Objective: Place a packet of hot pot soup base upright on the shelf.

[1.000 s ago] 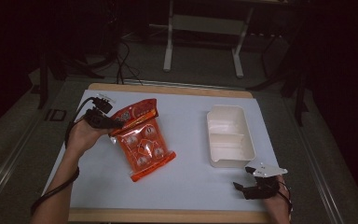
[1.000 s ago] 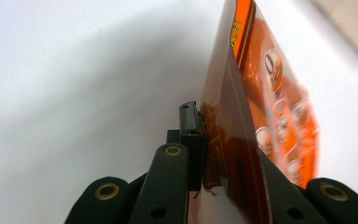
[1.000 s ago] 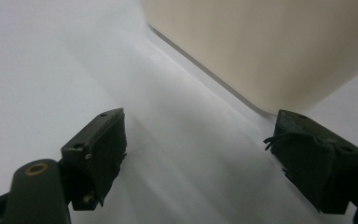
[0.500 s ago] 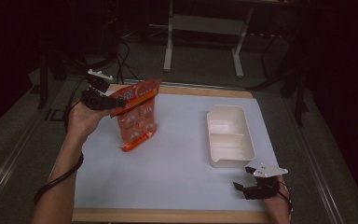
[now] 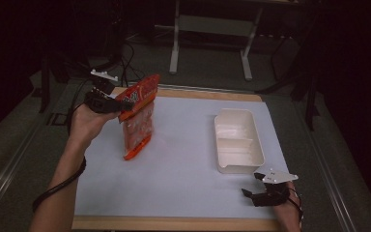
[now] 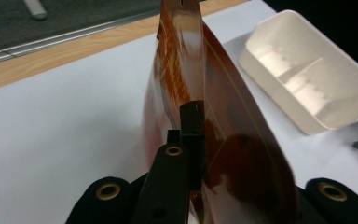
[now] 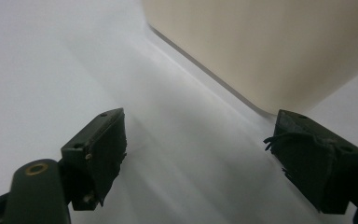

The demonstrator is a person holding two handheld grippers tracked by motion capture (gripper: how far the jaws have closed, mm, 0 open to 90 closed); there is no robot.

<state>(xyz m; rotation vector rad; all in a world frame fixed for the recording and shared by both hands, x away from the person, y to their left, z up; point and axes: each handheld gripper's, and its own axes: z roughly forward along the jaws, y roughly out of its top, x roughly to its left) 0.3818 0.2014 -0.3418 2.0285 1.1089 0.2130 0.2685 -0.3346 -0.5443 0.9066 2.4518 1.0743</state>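
Left hand-held gripper (image 5: 118, 104) clamps orange snack bag (image 5: 137, 118) top; right hand-held gripper (image 5: 256, 193) wide, empty. Keep bag vertical, carry toward 3 o'clock tray (image 5: 239, 159).

Dim dark surroundings, brightly lit white table (image 5: 183, 159), glare on bag (image 6: 186, 51), blurred close-ups

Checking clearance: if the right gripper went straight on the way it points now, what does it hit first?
Probably the cream tray. The right gripper has open jaws with nothing between them, low over the white mat, and the tray's near wall stands just ahead, slightly toward one jaw. Depth is hard to judge; it may graze the corner only.
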